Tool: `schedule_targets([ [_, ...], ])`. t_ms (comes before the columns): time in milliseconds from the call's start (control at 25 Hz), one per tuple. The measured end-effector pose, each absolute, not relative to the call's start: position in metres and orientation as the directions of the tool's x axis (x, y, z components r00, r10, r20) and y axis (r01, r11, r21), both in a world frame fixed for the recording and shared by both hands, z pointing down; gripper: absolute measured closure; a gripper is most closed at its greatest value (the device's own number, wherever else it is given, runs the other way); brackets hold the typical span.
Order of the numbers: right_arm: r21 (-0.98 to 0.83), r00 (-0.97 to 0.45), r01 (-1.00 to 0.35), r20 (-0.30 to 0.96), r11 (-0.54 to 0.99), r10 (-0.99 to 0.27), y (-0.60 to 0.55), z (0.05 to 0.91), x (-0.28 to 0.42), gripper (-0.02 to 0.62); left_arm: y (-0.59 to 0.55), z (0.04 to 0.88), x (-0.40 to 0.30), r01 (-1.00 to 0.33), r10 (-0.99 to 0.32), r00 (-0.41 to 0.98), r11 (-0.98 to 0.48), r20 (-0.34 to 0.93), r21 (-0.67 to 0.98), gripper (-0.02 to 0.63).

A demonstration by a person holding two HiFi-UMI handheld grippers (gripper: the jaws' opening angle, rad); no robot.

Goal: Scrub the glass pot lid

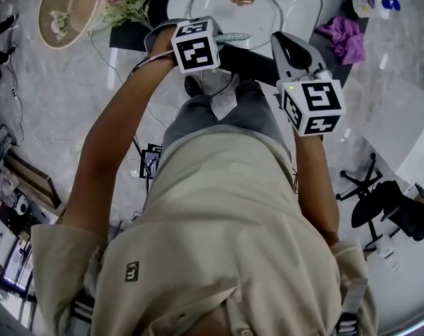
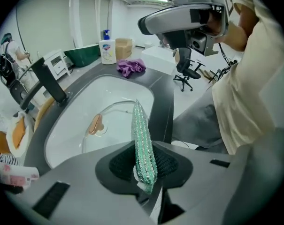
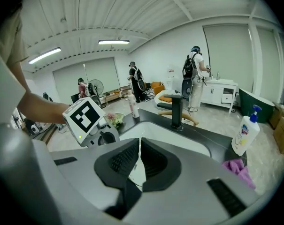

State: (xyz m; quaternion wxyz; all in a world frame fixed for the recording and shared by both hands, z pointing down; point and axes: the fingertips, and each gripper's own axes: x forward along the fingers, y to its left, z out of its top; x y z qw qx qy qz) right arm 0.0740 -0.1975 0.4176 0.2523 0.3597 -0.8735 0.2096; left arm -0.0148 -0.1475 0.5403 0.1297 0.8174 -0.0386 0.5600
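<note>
Left tongs: clamped on a green scrub pad; the pad stands on edge between the jaws and sticks out past the tips.
Right tongs: jaws drawn together with only a thin slit between them, nothing held.
Glass pot lid: lies flat on the bottom of the white sink, handle up, towards the front of the basin.
Position of pad to lid: apart. I hold the pad in the air over the near edge of the bench, pointing down towards the lid but not touching it.
Position of right tongs: raised beside the left tongs, above the bench edge, well apart from the lid.
Other items: faucet at the far side of the sink; soap bottle and purple cloth on the bench corner, untouched.
Done so far: pad is in hand, lid is in the sink.
Left to do: by my judgement, all of the scrubbing. I see no suds on the glass and no contact yet.
Next need: lower the pad onto the glass; the free right tongs could steady the handle.
Risk: the lid may slide on the smooth basin under pressure.
</note>
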Motion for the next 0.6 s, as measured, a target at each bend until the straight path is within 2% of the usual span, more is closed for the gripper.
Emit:
schedule_targets([
  [600, -0.070, -0.676, -0.653, 0.503, 0.755, -0.538, -0.178, 0.332, 0.010, 0.569, -0.129, 0.403, -0.094, -0.442, -0.291, 0.508, -0.896, 0.811, -0.045, 0.515],
])
